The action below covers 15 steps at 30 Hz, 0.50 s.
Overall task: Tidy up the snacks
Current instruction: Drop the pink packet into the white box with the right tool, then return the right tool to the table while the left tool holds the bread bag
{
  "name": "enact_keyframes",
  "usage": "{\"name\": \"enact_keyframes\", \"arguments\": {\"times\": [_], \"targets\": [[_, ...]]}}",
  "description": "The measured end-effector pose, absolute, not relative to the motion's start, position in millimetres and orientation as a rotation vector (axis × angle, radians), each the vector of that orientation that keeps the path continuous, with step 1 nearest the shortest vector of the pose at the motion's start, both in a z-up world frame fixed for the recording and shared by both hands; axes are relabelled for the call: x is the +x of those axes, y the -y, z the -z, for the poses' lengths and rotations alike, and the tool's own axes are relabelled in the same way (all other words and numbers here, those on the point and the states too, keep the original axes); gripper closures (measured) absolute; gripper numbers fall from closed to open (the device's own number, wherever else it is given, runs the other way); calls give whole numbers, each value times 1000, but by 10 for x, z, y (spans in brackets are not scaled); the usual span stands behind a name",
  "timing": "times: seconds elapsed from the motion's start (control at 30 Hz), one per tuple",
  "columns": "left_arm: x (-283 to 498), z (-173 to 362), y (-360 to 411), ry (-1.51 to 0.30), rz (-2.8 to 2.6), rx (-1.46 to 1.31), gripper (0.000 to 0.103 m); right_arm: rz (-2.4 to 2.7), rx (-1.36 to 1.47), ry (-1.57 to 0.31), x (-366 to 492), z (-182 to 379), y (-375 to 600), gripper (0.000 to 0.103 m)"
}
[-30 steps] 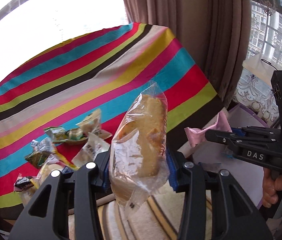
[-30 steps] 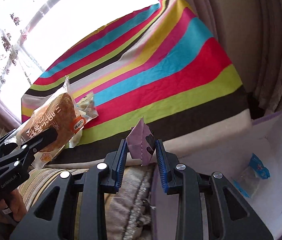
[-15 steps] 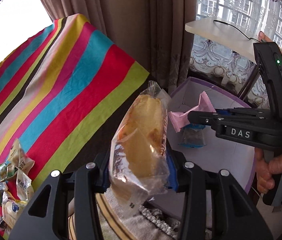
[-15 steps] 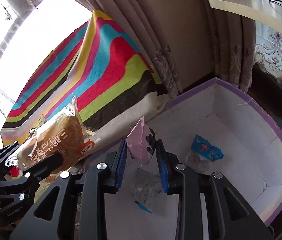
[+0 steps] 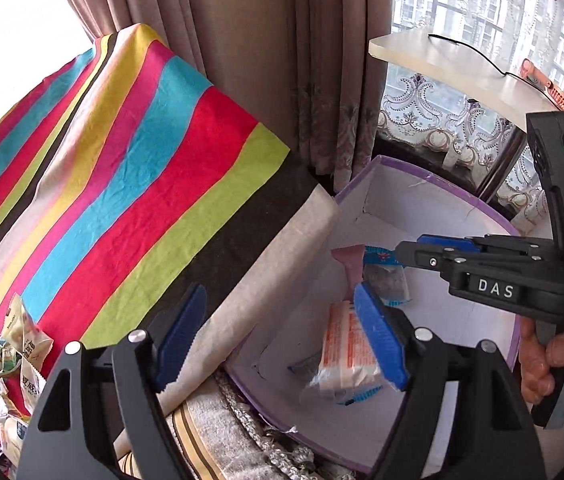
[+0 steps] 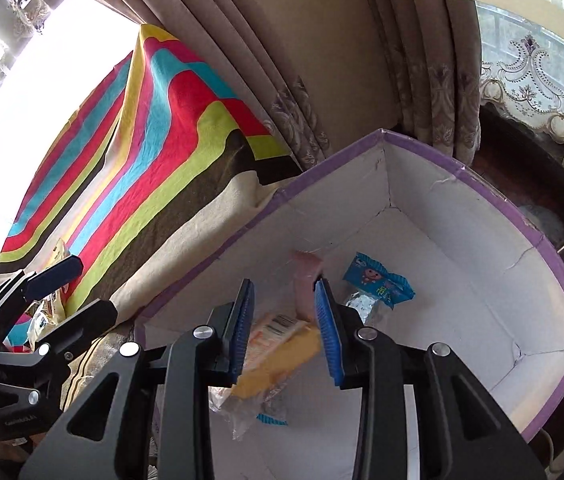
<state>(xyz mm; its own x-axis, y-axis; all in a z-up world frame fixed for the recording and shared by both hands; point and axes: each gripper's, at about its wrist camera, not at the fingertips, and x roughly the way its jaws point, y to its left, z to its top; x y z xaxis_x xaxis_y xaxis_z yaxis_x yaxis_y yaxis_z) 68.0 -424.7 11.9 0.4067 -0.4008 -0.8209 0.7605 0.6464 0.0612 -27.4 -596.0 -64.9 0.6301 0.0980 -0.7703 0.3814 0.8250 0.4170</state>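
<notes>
My left gripper (image 5: 282,340) hangs over the purple-rimmed white box (image 5: 422,176), jaws opening wide with nothing between them. The bread packet (image 5: 346,356) lies on the box floor below it, also visible as the bread packet (image 6: 278,356) in the right wrist view. My right gripper (image 6: 286,328) is over the same box (image 6: 482,184), jaws opening. The pink packet (image 6: 306,280) sits blurred just past its fingertips, free of the pads. A blue packet (image 6: 378,280) lies beside it. From the left wrist view, the right gripper (image 5: 406,252) reaches in from the right above the pink packet (image 5: 348,264).
A striped cloth (image 5: 122,180) covers the surface left of the box, with several snack packets (image 5: 14,352) piled at its near left. Curtains (image 5: 314,80) hang behind. A pale shelf (image 5: 462,64) with a cable runs at the upper right. A hand (image 5: 562,360) holds the right gripper's handle.
Both grippers swung from the striped cloth to over the box. The left jaws opened and the bread packet dropped into the box. The right jaws parted and the pink packet came free.
</notes>
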Motion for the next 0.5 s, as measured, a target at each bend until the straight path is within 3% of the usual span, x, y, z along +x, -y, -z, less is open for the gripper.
{"name": "enact_keyframes", "arguments": {"times": [0.5], "targets": [[720,-254,3761,-884,695,353,26,94,551,-929,-132,552,5567,55]]}}
